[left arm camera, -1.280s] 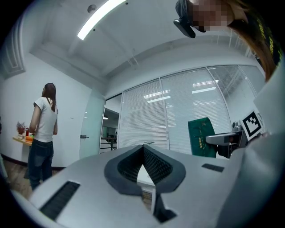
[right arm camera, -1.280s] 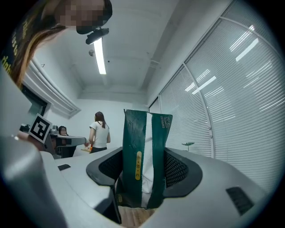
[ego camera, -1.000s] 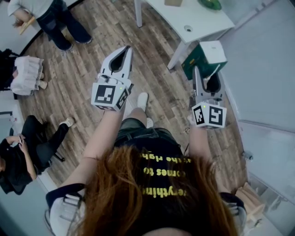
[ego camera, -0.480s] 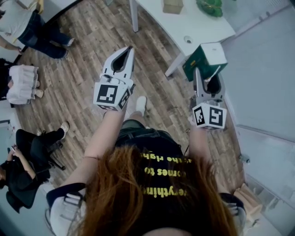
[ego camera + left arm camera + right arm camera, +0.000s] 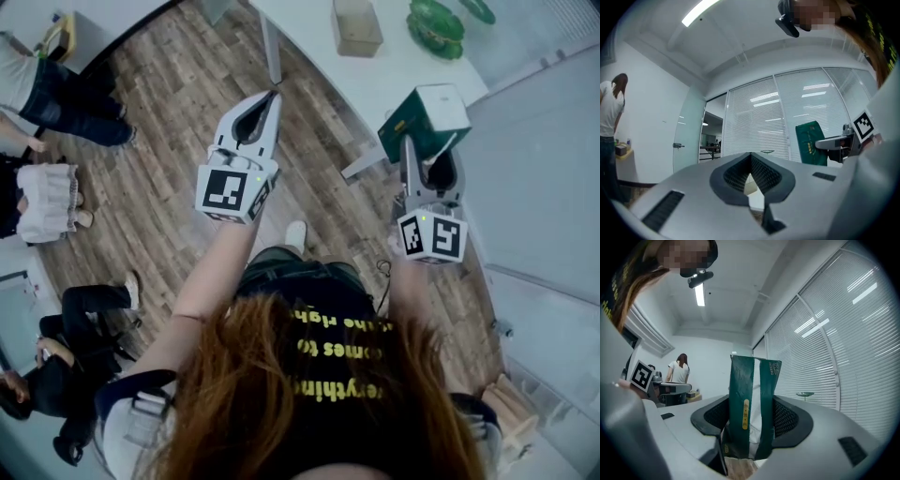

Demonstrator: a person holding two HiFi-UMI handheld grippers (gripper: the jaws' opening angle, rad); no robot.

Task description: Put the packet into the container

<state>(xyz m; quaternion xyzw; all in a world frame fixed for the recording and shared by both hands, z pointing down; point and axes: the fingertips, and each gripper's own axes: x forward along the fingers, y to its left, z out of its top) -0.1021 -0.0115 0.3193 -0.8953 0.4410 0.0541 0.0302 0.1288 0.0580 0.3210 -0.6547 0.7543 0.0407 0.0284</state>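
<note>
While the person stood over the wooden floor (image 5: pixel 159 131), the right gripper (image 5: pixel 431 157) pinched a green and white packet (image 5: pixel 405 137) between its two jaws. The packet stood upright in the jaws, and its top stuck out well past the tips. The gripper held it up in the air, near the edge of the white table (image 5: pixel 394 70). The clear container (image 5: pixel 356 28) sat on that table, farther in, and the packet was well apart from it. A green glass dish (image 5: pixel 434 25) sat on the table near the container. The left gripper (image 5: pixel 272 96) was held up too, out over the floor, with its tips close to a table leg (image 5: pixel 272 52). Its jaws were pressed together at the tips, and nothing was between them. The two grippers were well apart from each other, one on each side of the person. Off to the left side of the room, one person in jeans (image 5: pixel 56 80) stood, and one person in black (image 5: pixel 66 375) sat low near the floor.
</note>
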